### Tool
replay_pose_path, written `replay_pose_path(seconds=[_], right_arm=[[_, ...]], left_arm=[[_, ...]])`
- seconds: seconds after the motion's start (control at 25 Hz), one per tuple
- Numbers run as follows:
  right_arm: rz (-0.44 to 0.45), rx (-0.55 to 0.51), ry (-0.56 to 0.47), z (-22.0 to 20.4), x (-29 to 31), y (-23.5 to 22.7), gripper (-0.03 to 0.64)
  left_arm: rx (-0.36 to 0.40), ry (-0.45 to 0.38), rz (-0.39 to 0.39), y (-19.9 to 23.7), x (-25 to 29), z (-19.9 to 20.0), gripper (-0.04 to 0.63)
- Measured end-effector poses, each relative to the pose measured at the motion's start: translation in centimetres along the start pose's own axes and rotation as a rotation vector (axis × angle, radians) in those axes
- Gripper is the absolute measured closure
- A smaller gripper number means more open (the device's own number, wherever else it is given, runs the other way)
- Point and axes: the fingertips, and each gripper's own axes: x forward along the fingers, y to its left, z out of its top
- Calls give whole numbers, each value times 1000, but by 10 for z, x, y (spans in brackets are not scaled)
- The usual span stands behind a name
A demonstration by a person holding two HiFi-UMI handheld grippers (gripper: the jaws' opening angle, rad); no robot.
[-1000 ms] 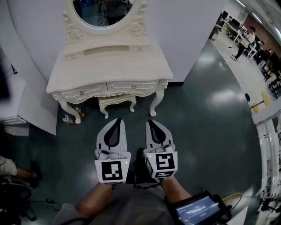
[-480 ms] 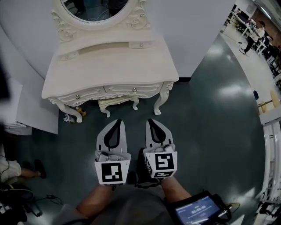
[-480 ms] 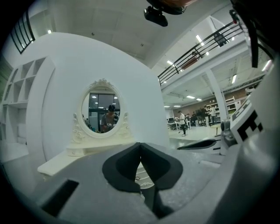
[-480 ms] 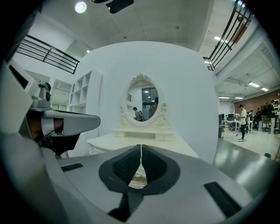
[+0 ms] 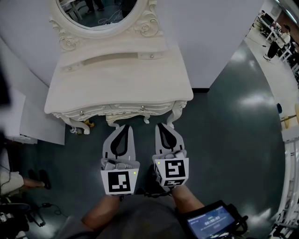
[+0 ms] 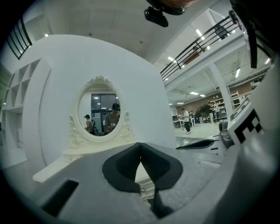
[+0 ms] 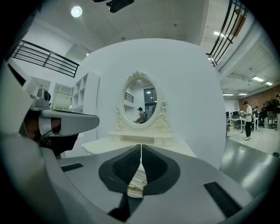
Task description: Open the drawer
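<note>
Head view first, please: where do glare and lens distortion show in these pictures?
Head view: bright glare on the dark floor. Left gripper view: fisheye warp, black corners; the mirror is sharp. Right gripper view: same warp; a ceiling lamp blooms.

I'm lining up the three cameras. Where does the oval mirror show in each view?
Head view: oval mirror at the top edge, left of centre, partly cut off.
Left gripper view: mirror left of centre, mid-height.
Right gripper view: mirror at the very centre.
Shared landmark: the white dressing table directly beneath it, seen in all three.
</note>
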Motion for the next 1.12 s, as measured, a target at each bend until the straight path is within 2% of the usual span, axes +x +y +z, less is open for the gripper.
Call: replay_pose_path(seconds=[0.28, 0.6, 0.84, 1.12], right_arm=[[26, -34, -63, 35, 32, -22, 601], [54, -61, -106, 57, 60, -18, 601], [47, -61, -94, 53, 83, -12, 601], [17, -44, -15, 28, 105, -4, 601]], left_arm=[[15, -51, 48, 10, 29, 26, 581], [19, -76, 104, 37, 40, 38, 581], [13, -75, 90, 56, 57, 32, 581], [-31, -24, 47, 74, 78, 6, 581]])
